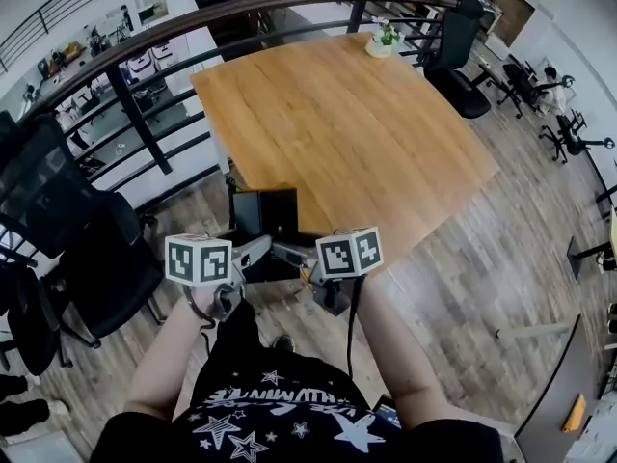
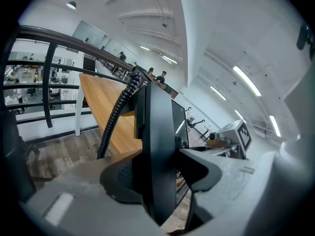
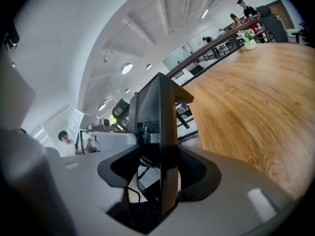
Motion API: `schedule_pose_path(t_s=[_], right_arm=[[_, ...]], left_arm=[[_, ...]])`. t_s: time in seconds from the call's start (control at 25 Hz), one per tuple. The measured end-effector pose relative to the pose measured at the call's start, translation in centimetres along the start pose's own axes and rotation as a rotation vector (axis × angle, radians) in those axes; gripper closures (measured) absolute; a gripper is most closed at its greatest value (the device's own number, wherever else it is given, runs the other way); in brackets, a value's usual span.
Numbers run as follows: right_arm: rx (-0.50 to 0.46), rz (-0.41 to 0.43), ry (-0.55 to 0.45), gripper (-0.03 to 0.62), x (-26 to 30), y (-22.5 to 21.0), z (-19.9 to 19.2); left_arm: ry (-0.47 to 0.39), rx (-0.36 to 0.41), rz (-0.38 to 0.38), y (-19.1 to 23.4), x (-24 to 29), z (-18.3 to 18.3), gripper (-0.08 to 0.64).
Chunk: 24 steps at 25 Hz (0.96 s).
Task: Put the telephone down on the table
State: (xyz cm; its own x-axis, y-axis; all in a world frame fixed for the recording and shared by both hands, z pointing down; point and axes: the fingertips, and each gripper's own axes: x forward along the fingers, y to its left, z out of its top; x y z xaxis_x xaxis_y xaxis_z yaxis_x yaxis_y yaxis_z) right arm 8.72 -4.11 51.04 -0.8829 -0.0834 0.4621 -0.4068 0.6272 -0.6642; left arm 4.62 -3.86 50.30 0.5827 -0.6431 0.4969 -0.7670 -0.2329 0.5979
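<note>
Telephone (image 1: 265, 215), a black desk set, hangs in the air just short of the wooden surface's (image 1: 357, 133) near corner. It is likely rigid, fairly light and smooth-cased, best taken by opposite side edges. Forearms reach forward, tilted slightly down; left hand-held gripper (image 1: 253, 250) and right hand-held gripper (image 1: 292, 252) each pinch one edge, coiled cord (image 2: 114, 119) trailing.
</note>
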Motion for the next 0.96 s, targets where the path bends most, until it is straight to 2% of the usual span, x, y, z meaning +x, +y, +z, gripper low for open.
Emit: schedule_pose_path(t_s=[0.28,0.96], right_arm=[[-0.011,0.010,0.014,0.360,-1.4,2.1,-4.1],[-0.027,0.021,0.031,0.360,-1.4,2.8,-5.4]], left_arm=[[-0.006,-0.015,0.013,-1.9,-2.0,-4.2,0.334],[-0.022,-0.021,0.028,-2.1,-2.9,-5.2,0.334]])
